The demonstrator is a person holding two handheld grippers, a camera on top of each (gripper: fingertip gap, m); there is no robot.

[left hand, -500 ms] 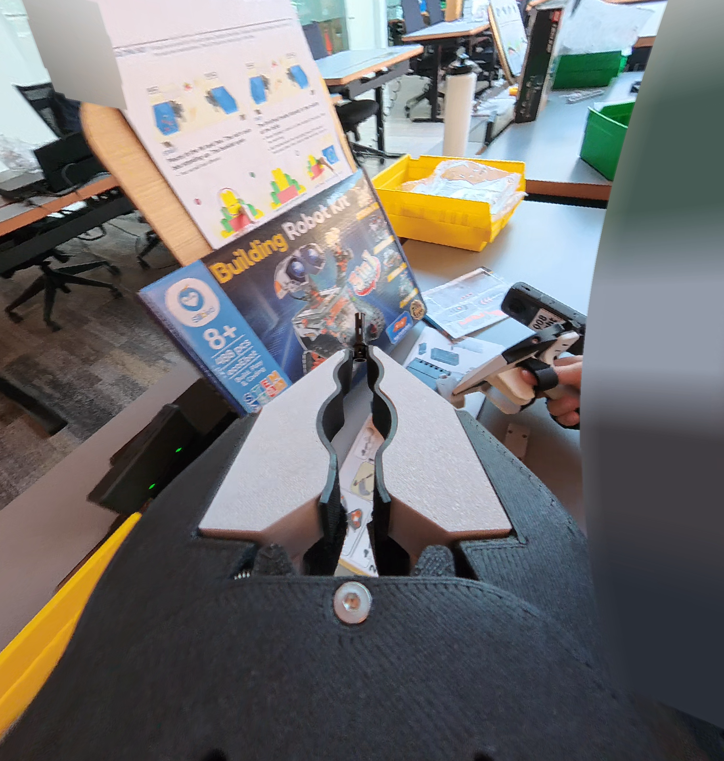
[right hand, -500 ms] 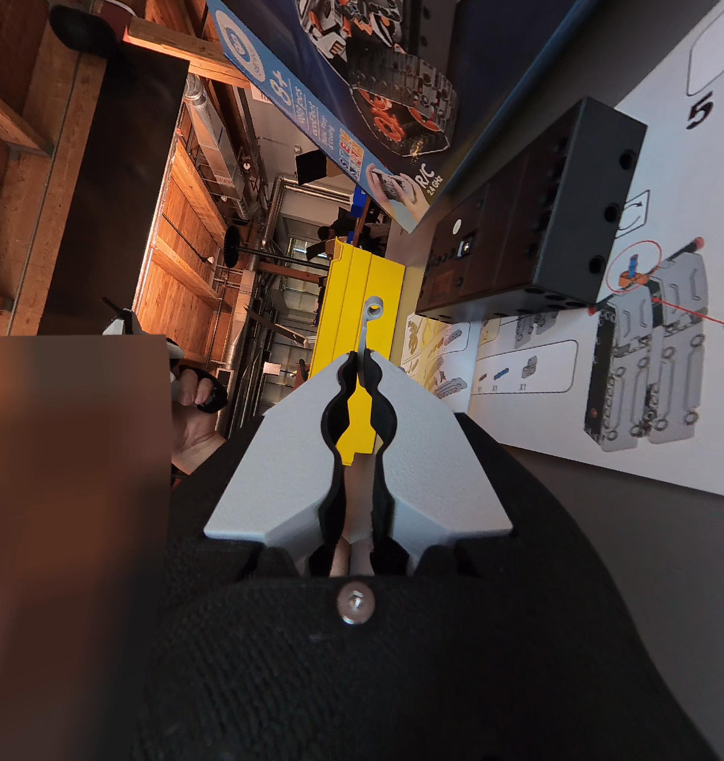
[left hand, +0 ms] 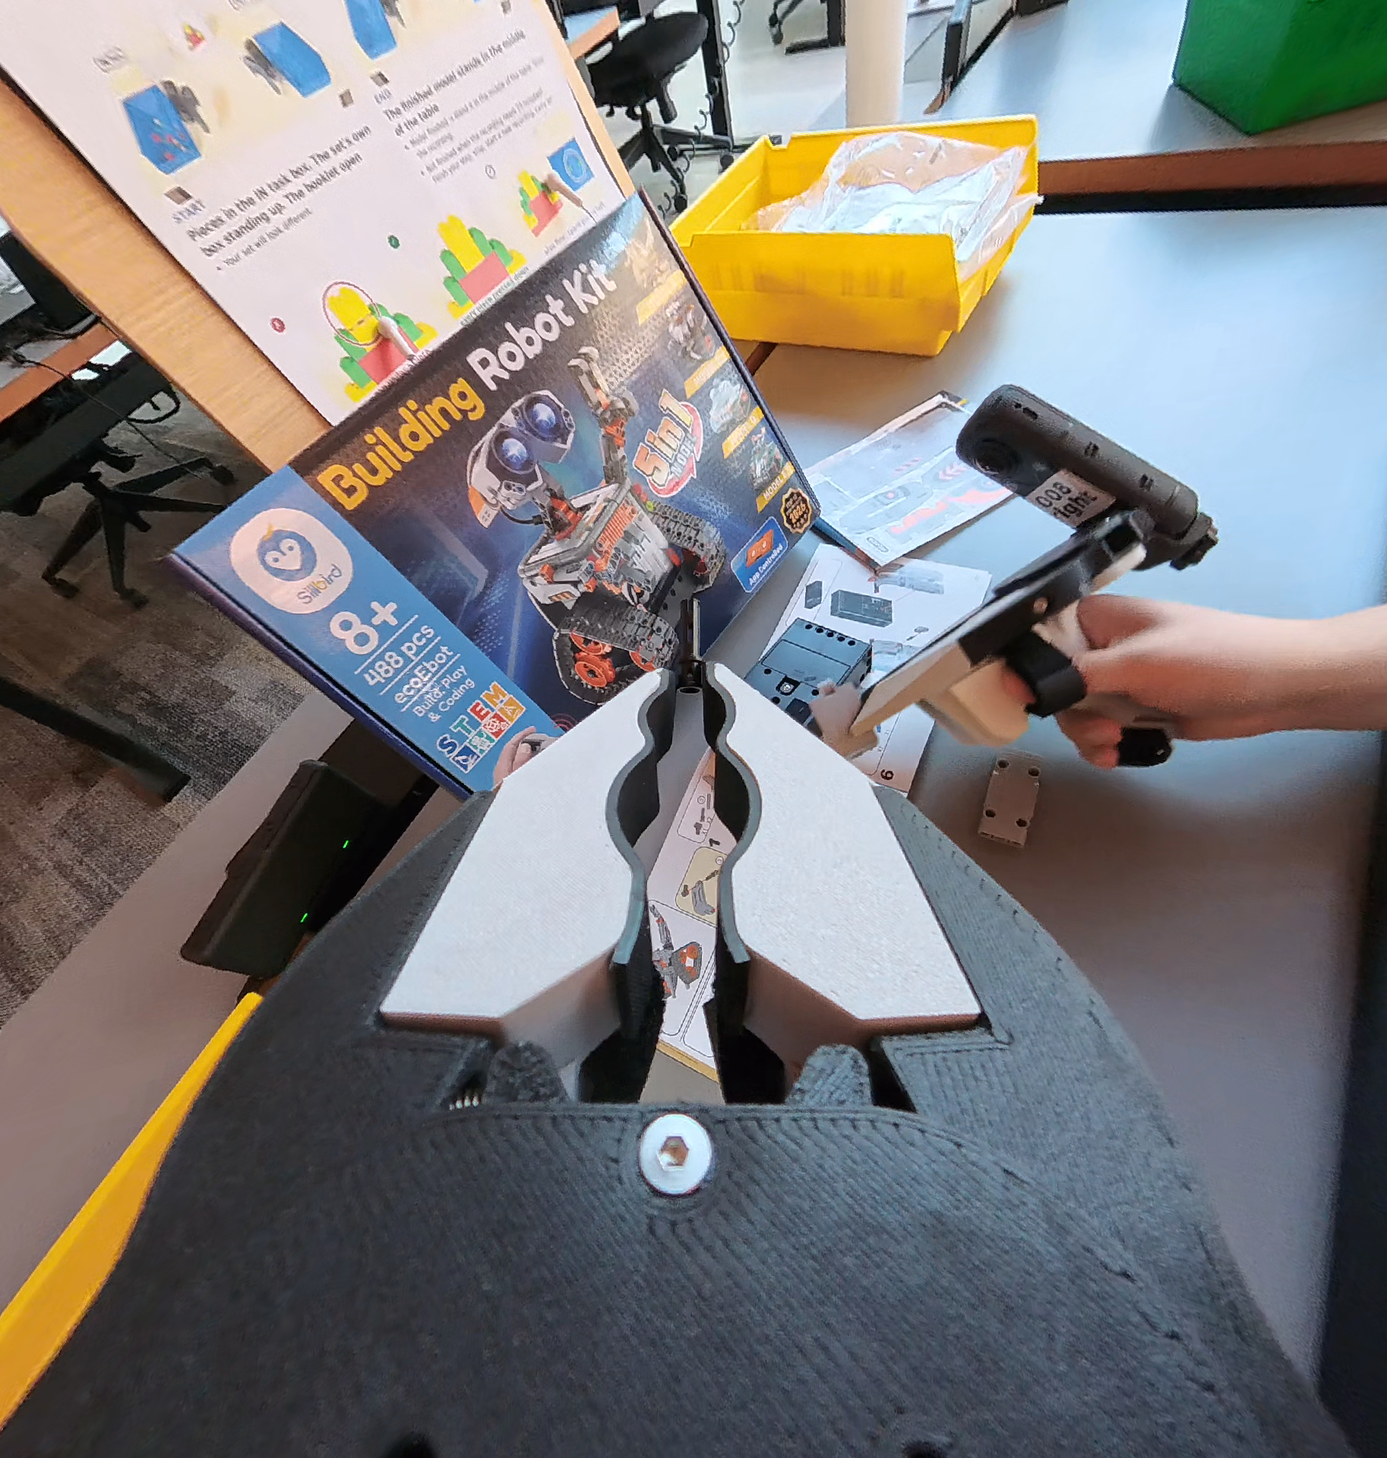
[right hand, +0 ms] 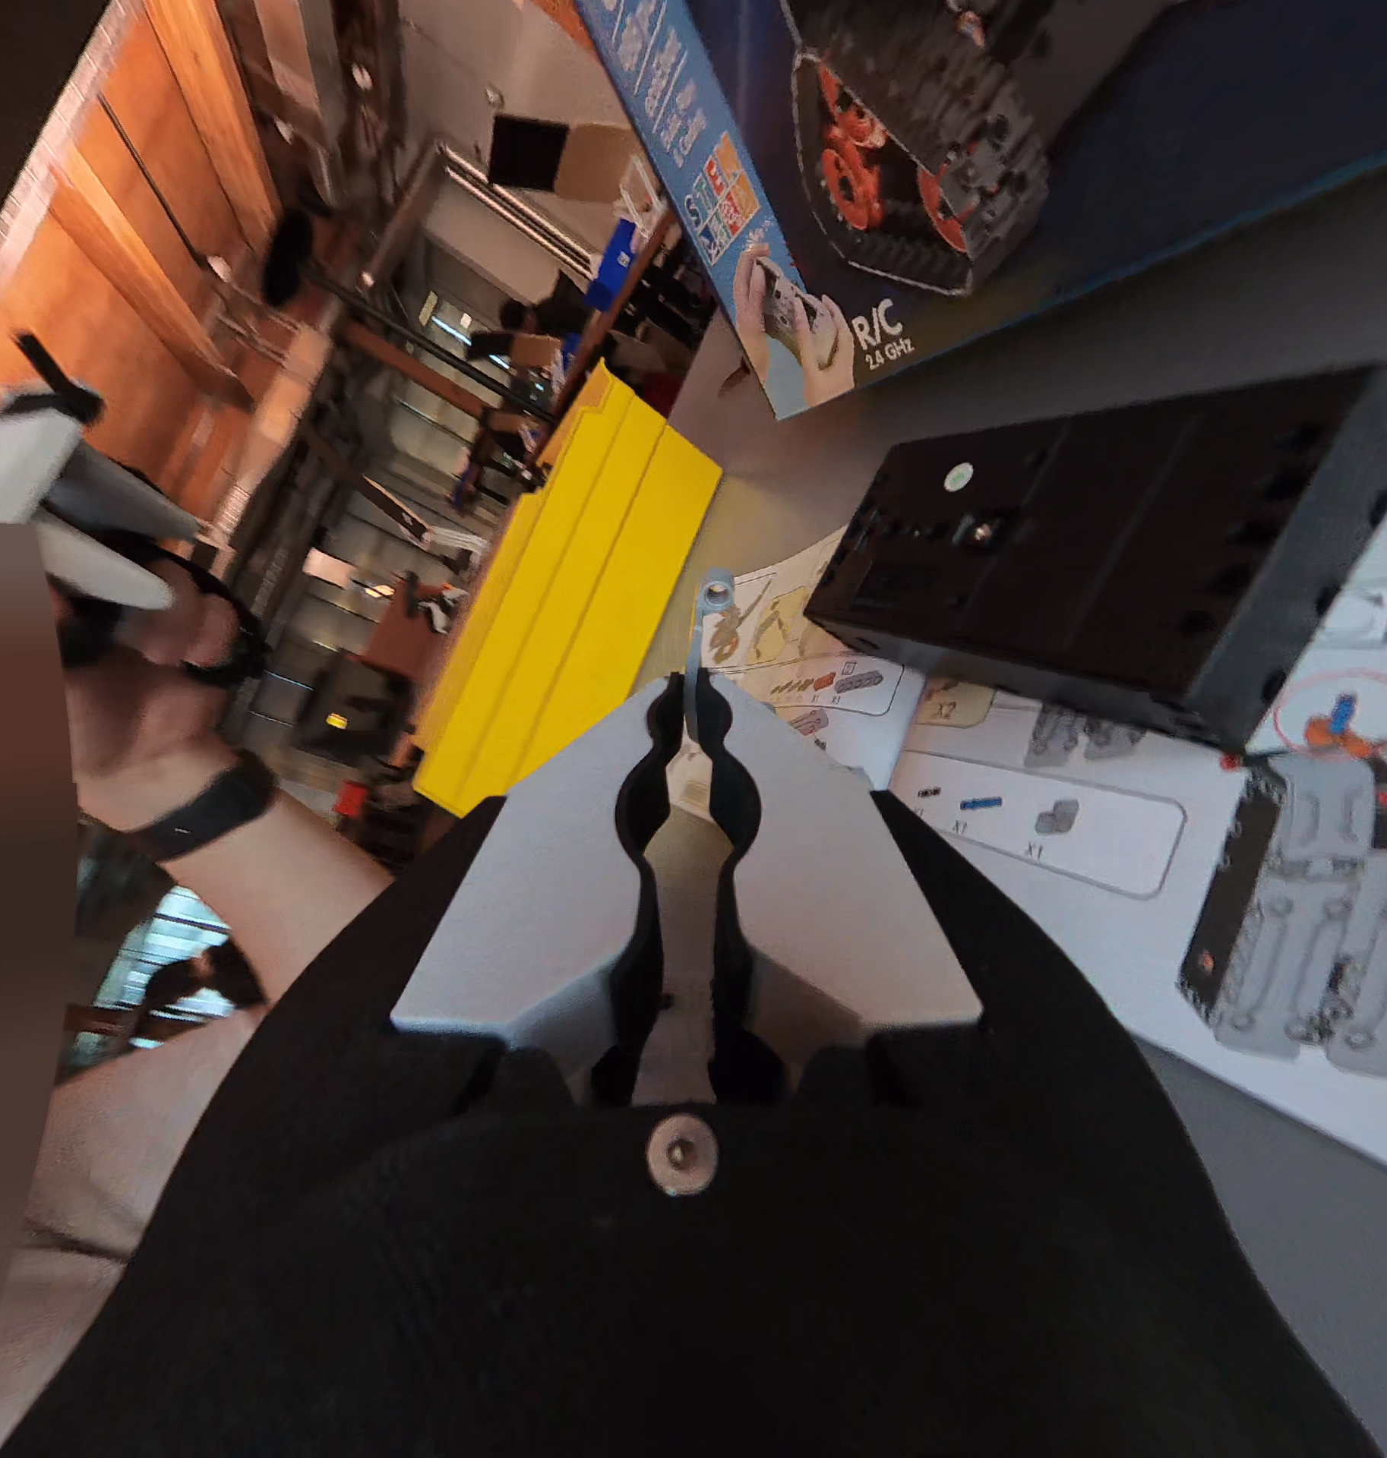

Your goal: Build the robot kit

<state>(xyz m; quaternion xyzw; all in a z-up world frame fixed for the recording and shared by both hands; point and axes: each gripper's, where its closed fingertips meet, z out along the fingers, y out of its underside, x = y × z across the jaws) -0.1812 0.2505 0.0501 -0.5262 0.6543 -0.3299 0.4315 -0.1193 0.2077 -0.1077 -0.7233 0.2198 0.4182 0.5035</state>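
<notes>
The left gripper [left hand: 692,680] has its grey jaws drawn together on a thin black plastic rod [left hand: 691,631], which sticks out past the tips and stands nearly upright over the near left part of the grey tabletop [left hand: 1195,931]. Under it lies a white printed instruction booklet [left hand: 694,907], spread open on the tabletop. Just beyond, a black rectangular plastic block with holes along its sides [left hand: 813,659] sits on the booklet, and a small flat grey plastic piece with holes [left hand: 1007,798] lies on the bare tabletop to the right of the booklet. The right gripper [right hand: 692,680] is turned on its side beside the black block, its jaws clamped on a slim light-grey plastic beam with a round hole at its far end [right hand: 706,623]; the beam points out above the booklet and is clear of the block. A blue cardboard kit box with a tracked robot pictured on it [left hand: 517,544] stands tilted at the left edge of the tabletop, leaning on a wooden board that carries a white printed sheet [left hand: 343,158]. Farther off, near the far edge, a yellow plastic bin [left hand: 840,284] holds clear plastic bags [left hand: 903,189].
</notes>
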